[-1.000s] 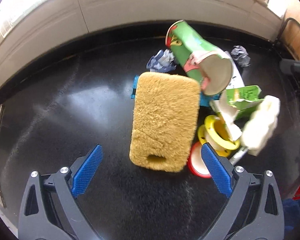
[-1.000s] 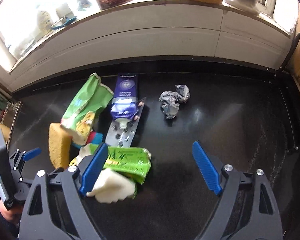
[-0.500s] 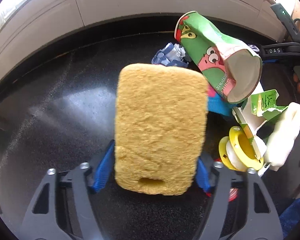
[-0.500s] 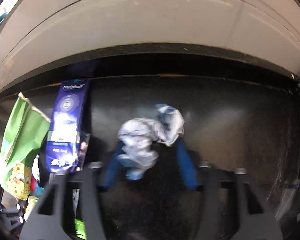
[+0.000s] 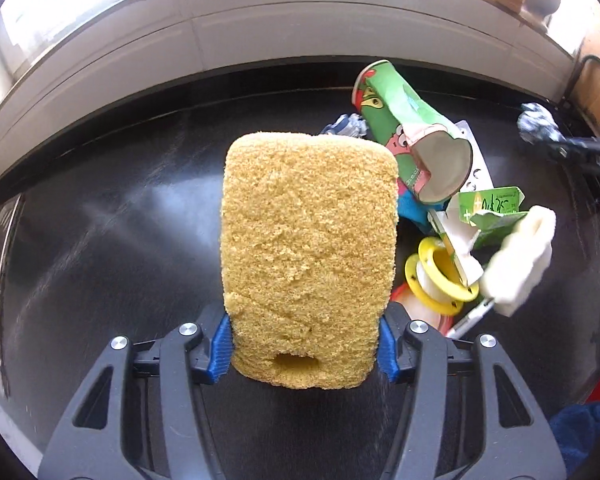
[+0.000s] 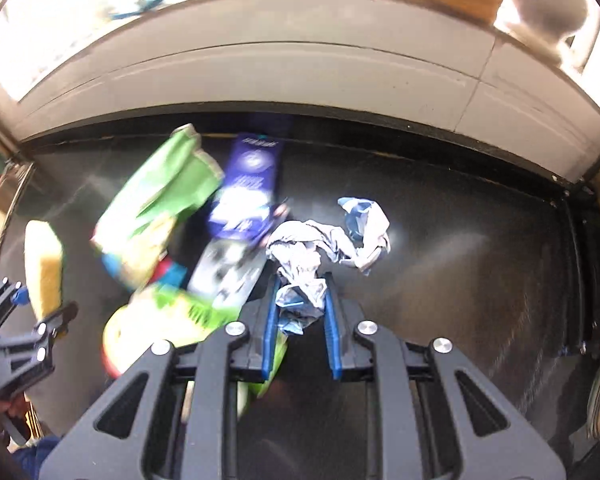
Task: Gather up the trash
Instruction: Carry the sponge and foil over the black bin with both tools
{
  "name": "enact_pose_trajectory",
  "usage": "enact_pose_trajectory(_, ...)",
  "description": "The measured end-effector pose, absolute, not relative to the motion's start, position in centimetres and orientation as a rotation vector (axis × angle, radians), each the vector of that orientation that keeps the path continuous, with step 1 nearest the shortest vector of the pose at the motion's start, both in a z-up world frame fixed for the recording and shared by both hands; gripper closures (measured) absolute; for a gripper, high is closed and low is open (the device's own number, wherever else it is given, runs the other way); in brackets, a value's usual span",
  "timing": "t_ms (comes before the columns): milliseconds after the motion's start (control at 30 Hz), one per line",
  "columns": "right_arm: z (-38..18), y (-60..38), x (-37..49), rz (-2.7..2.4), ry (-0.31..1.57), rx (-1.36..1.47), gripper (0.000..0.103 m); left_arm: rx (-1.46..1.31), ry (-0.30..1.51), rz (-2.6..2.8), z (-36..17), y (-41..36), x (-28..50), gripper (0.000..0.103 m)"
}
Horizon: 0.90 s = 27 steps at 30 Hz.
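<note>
We see the left gripper (image 5: 304,350) clamped on a yellow sponge (image 5: 308,256), blue pads pressing both lower sides; sponge stands upright btwn the jaws, lifted off the black counter (image 5: 112,240). Taking the sponge as landmark: just right of it sits the trash pile. A green cartoon snack bag (image 5: 412,140) lies behind and right of the sponge, open end toward us. A crumpled blue-white wrapper bit (image 5: 346,126) peeks out just behind the sponge top. A torn green carton (image 5: 492,208) sits further right, w/ a white foam piece (image 5: 520,256) touching it. A yellow spool (image 5: 436,276) lies low right, near the sponge's bottom corner.

Right gripper (image 6: 302,320) has jaws nearly together, clamped on a crumpled wrapper (image 6: 324,244); most of the wad sticks out past the tips. In the right wrist view the pile is blurred, so detail there is poor: a purple pouch (image 6: 252,184) is prob. resting on a silver packet (image 6: 228,276), both well right of the sponge (image 6: 44,264), w/ the green bag (image 6: 160,200) btwn them and it. Left gripper (image 6: 20,320) shows at the frame edge holding the sponge.
</note>
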State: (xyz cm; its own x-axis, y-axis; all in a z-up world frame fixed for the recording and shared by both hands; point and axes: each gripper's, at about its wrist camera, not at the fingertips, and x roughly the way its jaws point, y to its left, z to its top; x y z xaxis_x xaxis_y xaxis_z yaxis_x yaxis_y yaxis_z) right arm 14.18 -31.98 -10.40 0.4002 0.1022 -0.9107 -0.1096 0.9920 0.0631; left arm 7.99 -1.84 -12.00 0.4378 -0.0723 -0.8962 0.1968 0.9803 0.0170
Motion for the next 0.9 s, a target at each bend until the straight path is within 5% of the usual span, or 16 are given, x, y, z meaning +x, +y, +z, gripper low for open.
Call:
enact_pose_trajectory(300,-9.3,-29.7,4.7,0.213,1.173,-0.018,0.082,0.083,1.146,-0.129,-11.7,-2.2,4.5,0.047)
enact_pose_trajectory(900,-6.9,-20.0,4.5,0.505,1.106,-0.142,0.082,-0.015,1.077,0.058,-9.8,4.9,0.4,0.047)
